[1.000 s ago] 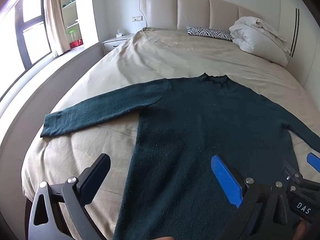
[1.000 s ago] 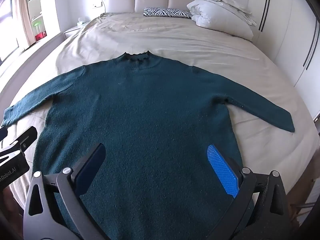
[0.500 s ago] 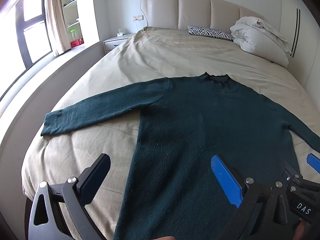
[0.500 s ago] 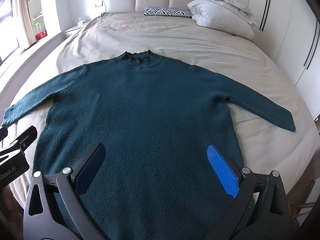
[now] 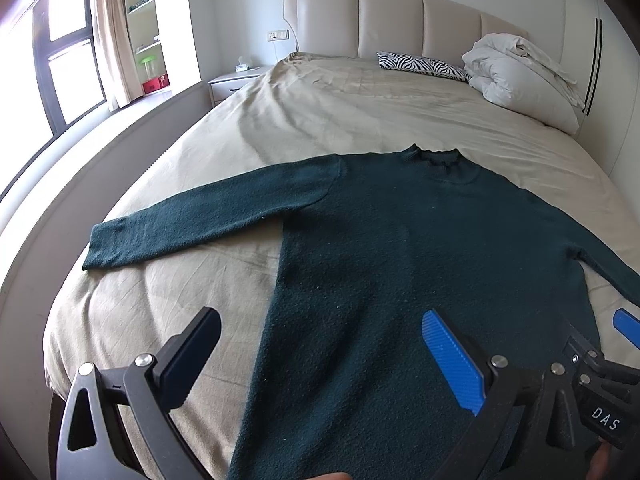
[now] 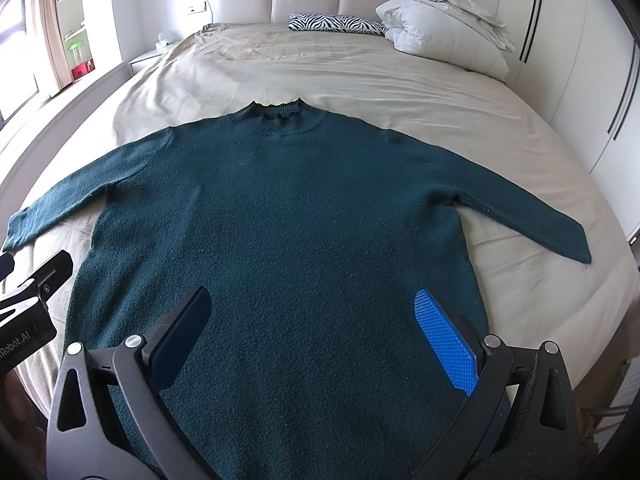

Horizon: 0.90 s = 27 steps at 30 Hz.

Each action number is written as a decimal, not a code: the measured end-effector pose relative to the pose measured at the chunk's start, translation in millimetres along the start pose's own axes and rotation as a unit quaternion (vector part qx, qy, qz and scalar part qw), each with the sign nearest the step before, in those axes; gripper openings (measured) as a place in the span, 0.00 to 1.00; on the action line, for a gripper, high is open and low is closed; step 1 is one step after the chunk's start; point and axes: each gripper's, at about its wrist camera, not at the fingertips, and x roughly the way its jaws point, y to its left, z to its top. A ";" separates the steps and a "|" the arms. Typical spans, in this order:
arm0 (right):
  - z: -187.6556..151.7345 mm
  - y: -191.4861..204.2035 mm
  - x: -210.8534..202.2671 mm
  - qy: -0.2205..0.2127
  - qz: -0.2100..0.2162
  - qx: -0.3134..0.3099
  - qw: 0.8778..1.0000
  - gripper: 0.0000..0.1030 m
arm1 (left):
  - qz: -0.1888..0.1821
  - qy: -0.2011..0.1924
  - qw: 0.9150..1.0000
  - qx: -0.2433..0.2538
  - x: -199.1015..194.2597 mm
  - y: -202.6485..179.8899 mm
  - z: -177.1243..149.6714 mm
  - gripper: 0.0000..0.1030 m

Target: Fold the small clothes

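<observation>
sweater (image 6: pixel 304 216) flat beyond parted jaws

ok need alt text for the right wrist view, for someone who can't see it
A dark teal sweater lies flat, sleeves spread, on a beige bed. The open right gripper hovers over its lower half. A zebra-print pillow and white duvet sit by the headboard.

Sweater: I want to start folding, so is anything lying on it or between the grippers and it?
Nothing visible. The sweater lies flat on the bed with both sleeves spread and nothing on it. The left gripper and right gripper are open above its lower part. The duvet and pillow sit far off by the headboard.
</observation>
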 end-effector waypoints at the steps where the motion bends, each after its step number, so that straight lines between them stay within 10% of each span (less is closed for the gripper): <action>1: 0.1 -0.1 -0.1 0.000 0.000 0.000 1.000 1.00 | 0.000 0.000 1.000 0.001 0.2 -0.7 0.0 1.00; 27: -2.1 4.7 0.9 0.002 0.000 -0.003 1.000 1.00 | 0.000 0.001 1.000 0.001 1.1 0.8 -1.4 1.00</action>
